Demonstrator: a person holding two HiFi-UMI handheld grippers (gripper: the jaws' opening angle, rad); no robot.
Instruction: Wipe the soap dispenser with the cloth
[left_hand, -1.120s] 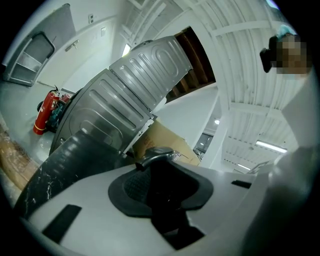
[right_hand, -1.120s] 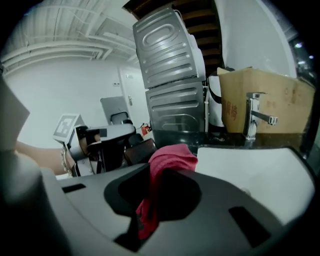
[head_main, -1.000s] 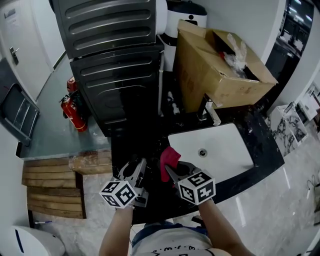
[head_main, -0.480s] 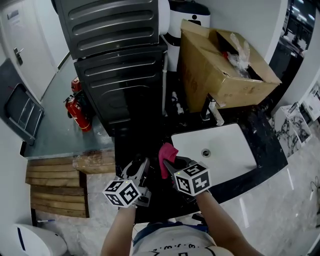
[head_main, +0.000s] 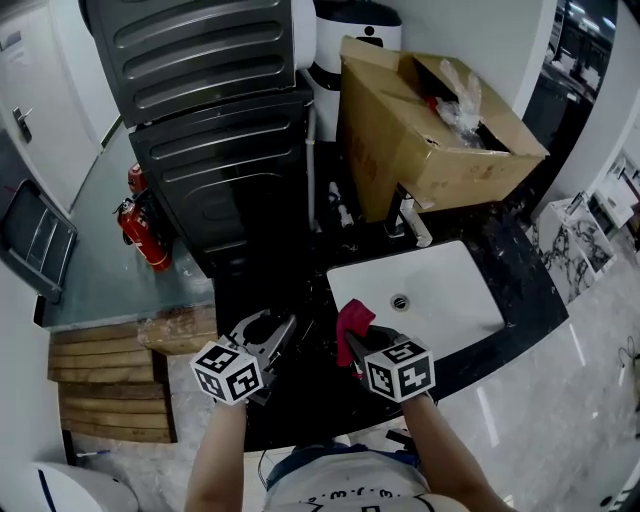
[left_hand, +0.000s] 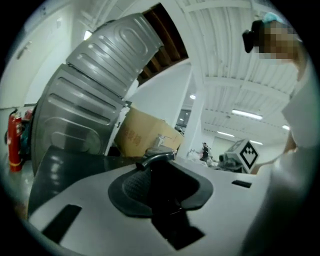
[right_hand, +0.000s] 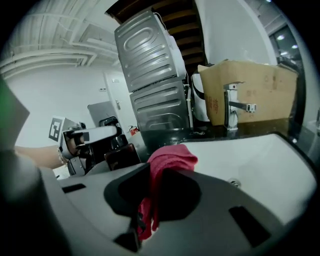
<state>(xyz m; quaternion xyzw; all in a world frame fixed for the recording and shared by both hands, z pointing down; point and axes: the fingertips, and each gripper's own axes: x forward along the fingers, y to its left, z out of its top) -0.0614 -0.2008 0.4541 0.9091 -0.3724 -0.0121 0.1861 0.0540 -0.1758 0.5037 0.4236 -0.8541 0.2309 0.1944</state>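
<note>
Your left gripper (head_main: 268, 331) sits at lower centre of the head view, its jaws clamped on the dispenser (right_hand: 122, 156), a dark brown bottle. Your right gripper (head_main: 356, 342) is just to the right, apart from it. Its jaws pinch the red cloth (head_main: 352, 320), which bunches above them and hangs down between them.

Both grippers are over the black counter (head_main: 300, 290), close to its curved front edge. The white sink (head_main: 455, 300) opens to the right of the cloth, and its left rim is just beside your right gripper. The faucet (head_main: 408, 215) stands at the sink's upper edge, with the box (head_main: 420, 150) right behind it. The dark ribbed appliance (head_main: 215, 150) fills the upper left, and bare counter lies between its foot and both grippers. Left of the counter is floor, with an extinguisher (head_main: 135, 222) and a pallet (head_main: 105, 385).

The box has red print on its side, too blurred to read. Your gripper cubes carry black-and-white square markers, no words. You cannot tell whether the dispenser has a label.

In the left gripper view the dispenser's dark body rises between the jaws, its long axis running bottom to top of the frame. Its chrome spout (left_hand: 156, 155) sits on top and points to frame left. How far it leans from upright cannot be told.
</note>
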